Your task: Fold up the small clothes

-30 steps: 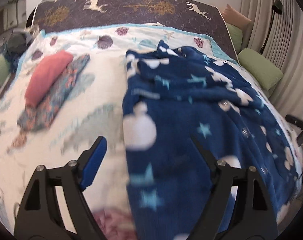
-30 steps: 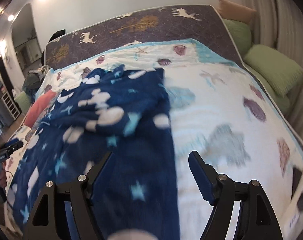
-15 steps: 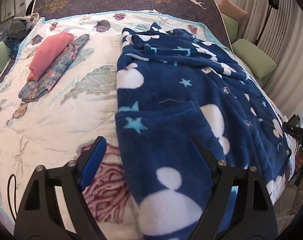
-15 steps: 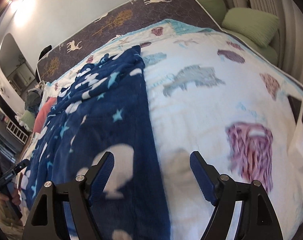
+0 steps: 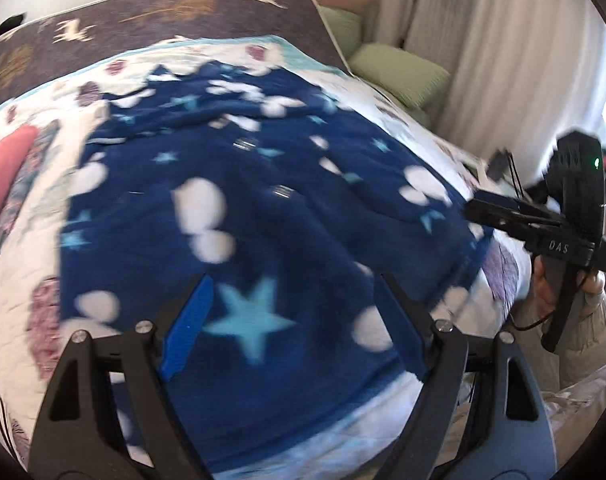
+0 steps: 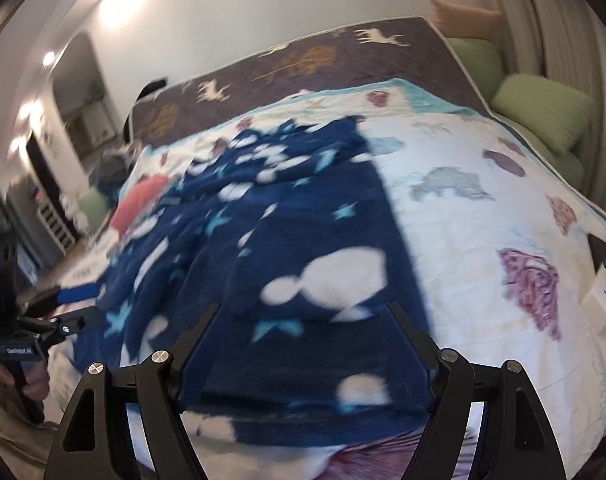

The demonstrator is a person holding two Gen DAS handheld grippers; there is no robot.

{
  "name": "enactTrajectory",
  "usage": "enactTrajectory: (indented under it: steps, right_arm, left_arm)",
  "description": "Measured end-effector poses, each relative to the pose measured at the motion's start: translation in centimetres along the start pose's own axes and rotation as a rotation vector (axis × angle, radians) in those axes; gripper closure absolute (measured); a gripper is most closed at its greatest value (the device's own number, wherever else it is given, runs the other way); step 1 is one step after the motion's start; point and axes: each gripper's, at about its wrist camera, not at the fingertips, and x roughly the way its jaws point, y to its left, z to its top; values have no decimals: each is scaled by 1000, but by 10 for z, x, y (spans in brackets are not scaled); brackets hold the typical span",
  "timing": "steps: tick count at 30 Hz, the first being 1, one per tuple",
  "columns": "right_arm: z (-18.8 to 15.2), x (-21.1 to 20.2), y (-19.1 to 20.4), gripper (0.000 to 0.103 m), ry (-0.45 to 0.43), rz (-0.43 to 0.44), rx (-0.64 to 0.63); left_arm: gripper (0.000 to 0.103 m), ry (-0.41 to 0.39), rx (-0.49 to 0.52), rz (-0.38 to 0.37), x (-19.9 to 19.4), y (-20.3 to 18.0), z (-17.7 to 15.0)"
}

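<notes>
A dark blue fleece garment [image 5: 239, 208] with white blobs, pale blue stars and snap buttons lies spread flat on the bed; it also shows in the right wrist view [image 6: 303, 240]. My left gripper [image 5: 295, 300] is open and empty, low over the garment's near left hem. My right gripper [image 6: 303, 320] is open and empty over the near right hem. The right gripper also shows at the right edge of the left wrist view [image 5: 503, 208], and the left gripper at the left edge of the right wrist view [image 6: 71, 304]. Both views are blurred.
A white bedspread [image 6: 483, 240] with sea-creature prints covers the bed. A folded red and patterned pile [image 5: 11, 168] lies at the far left. Green pillows [image 5: 399, 76] and a curtain [image 5: 503, 60] stand on the right. A dark mattress [image 6: 303, 64] with deer print stands behind.
Both grippers have dropped and swung inward over the garment's near hem. Each gripper has come into the other's view. Both stay open.
</notes>
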Motion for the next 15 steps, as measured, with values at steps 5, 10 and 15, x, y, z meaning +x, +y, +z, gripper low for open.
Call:
enactTrajectory:
  steps: [5, 10, 15]
  right_arm:
    - [-23, 9, 26, 29, 23, 70, -67]
    - [-38, 12, 37, 47, 67, 113, -113]
    - [-46, 9, 52, 62, 62, 117, -197]
  left_arm:
    - [20, 54, 12, -19, 24, -18, -3]
    - [71, 75, -4, 29, 39, -18, -7]
    - [86, 67, -131, -36, 25, 5, 0]
